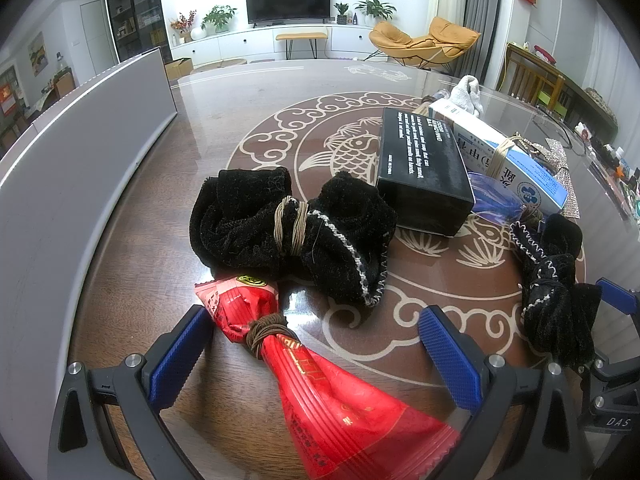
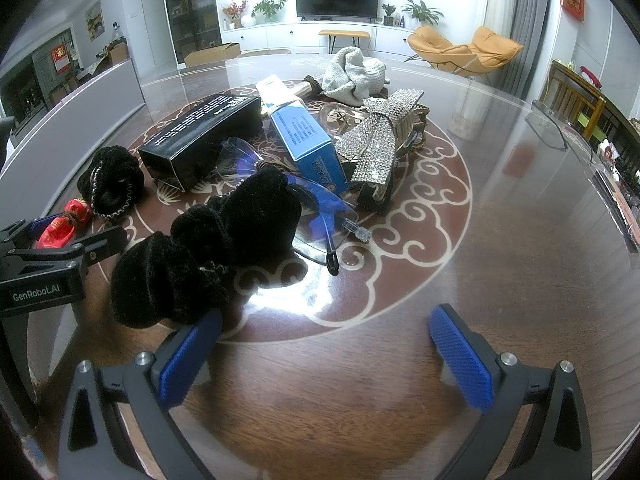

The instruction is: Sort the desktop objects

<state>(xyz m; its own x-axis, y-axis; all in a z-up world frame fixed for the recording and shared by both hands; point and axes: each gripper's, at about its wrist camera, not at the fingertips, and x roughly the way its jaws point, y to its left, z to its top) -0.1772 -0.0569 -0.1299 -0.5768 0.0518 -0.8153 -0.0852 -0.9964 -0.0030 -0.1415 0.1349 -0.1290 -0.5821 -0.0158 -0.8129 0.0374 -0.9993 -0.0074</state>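
My left gripper (image 1: 316, 356) is open, and a red packet (image 1: 320, 384) tied with brown cord lies on the table between its wide-apart fingers, untouched by the pads. Just beyond it sits a black velvet bundle (image 1: 288, 232) bound with tan cord. Behind that are a black box (image 1: 424, 168) and a blue-and-white box (image 1: 516, 160). My right gripper (image 2: 324, 356) is open over bare table. A second black velvet bundle (image 2: 208, 252) lies just ahead of its left finger. Clear glasses (image 2: 320, 208) rest behind that bundle.
A rhinestone bow (image 2: 380, 140) and a white cloth (image 2: 356, 72) lie at the back of the pile. A long grey panel (image 1: 80, 152) runs along the table's left side. The wood table (image 2: 500, 260) has open surface to the right.
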